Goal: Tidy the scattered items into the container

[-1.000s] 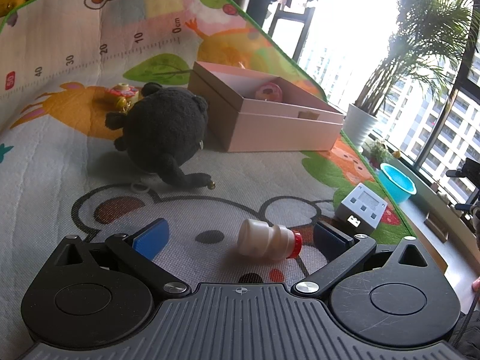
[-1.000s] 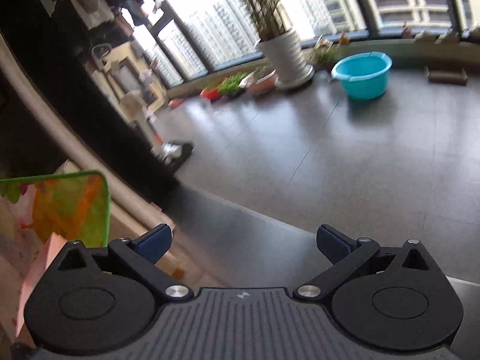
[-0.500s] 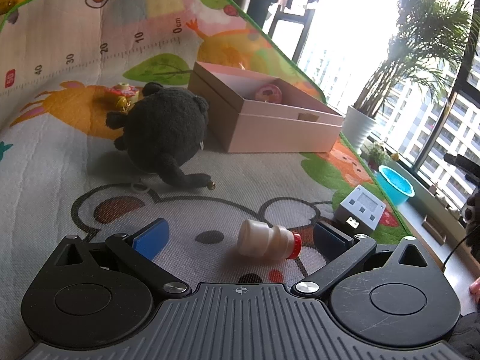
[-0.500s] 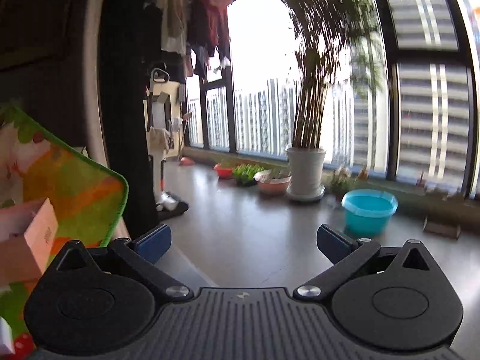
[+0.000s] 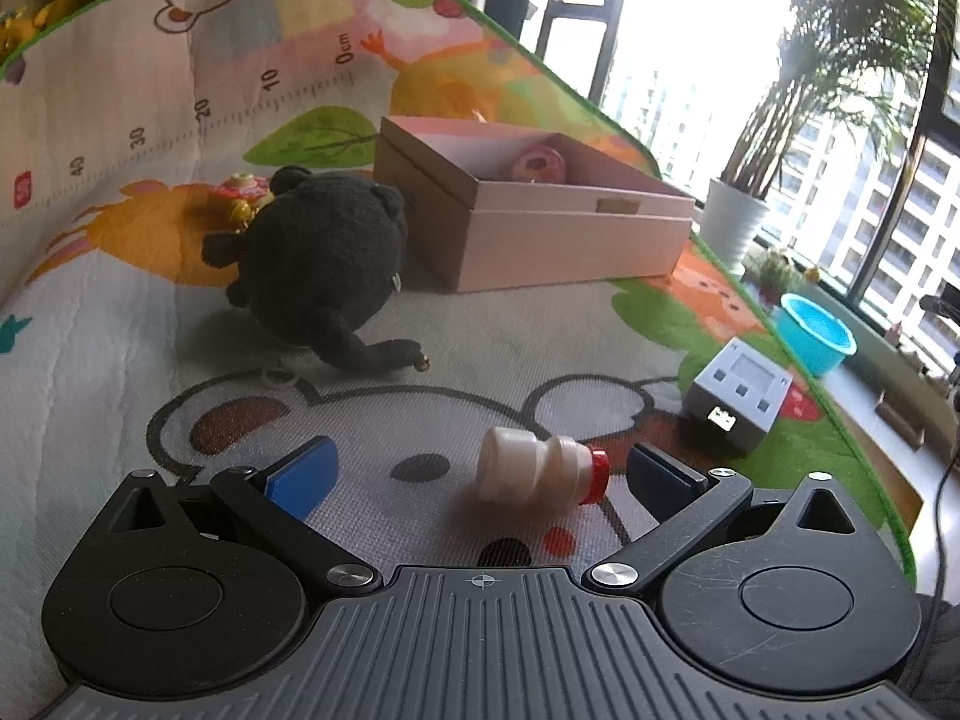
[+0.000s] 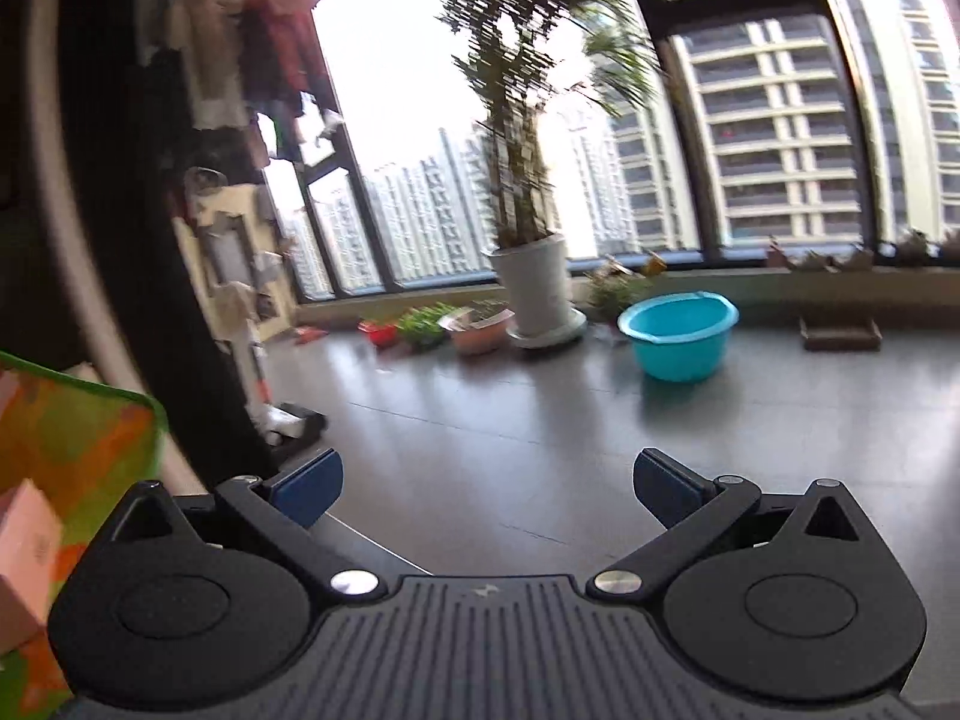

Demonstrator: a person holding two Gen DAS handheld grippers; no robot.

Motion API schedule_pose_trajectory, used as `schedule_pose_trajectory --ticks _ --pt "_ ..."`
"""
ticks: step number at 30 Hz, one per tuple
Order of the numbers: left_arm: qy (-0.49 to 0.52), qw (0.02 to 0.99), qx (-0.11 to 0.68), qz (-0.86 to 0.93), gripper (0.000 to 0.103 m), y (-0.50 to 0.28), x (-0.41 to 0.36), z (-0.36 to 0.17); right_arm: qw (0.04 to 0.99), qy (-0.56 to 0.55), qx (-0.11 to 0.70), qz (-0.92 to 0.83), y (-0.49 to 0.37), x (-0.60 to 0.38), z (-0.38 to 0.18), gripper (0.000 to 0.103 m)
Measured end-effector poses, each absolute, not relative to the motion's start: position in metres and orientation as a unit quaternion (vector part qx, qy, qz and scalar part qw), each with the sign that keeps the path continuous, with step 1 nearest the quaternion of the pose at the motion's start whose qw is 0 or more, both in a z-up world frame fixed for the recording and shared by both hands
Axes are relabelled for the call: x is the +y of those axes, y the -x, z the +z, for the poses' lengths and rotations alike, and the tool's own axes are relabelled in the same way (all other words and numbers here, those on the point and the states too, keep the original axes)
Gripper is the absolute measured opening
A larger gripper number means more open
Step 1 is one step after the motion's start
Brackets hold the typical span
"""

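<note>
A small white bottle with a red cap lies on its side on the play mat, between the blue pads of my open left gripper, nearer the right pad and touching neither. Behind it sits a black plush toy, and a small pink and yellow toy shows past it. The open pink box at the back holds a round pink item. A grey cube device rests at the right. My right gripper is open and empty, facing the window; a pink box corner shows at its left.
The mat's green edge drops off at the right to a dark floor. A blue basin, a potted palm and small planters stand by the windows. A cable hangs at the far right.
The left view has barely shifted. The right gripper has swung upward and tilted, going from looking down at the floor to facing the windows and the palm.
</note>
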State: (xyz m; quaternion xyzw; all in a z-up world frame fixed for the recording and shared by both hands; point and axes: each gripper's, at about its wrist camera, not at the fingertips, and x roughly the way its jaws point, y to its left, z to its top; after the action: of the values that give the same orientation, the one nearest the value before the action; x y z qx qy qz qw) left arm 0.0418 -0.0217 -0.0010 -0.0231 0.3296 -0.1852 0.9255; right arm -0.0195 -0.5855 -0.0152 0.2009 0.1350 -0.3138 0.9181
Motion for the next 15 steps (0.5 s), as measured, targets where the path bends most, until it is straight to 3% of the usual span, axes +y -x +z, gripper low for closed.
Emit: schedule_pose_trajectory --ticks 9,15 --pt "-0.016 0.925 0.337 -0.172 0.103 -0.042 -0.033 -0.001 0.883 -0.24 0.199 -0.35 0.03 -0.613 -0.083 0.103" --pt "-0.035 0.925 0.341 -0.166 0.103 -0.042 -0.038 -0.002 0.888 -0.144 0.176 -0.399 0.032 -0.6 -0.083 0.103"
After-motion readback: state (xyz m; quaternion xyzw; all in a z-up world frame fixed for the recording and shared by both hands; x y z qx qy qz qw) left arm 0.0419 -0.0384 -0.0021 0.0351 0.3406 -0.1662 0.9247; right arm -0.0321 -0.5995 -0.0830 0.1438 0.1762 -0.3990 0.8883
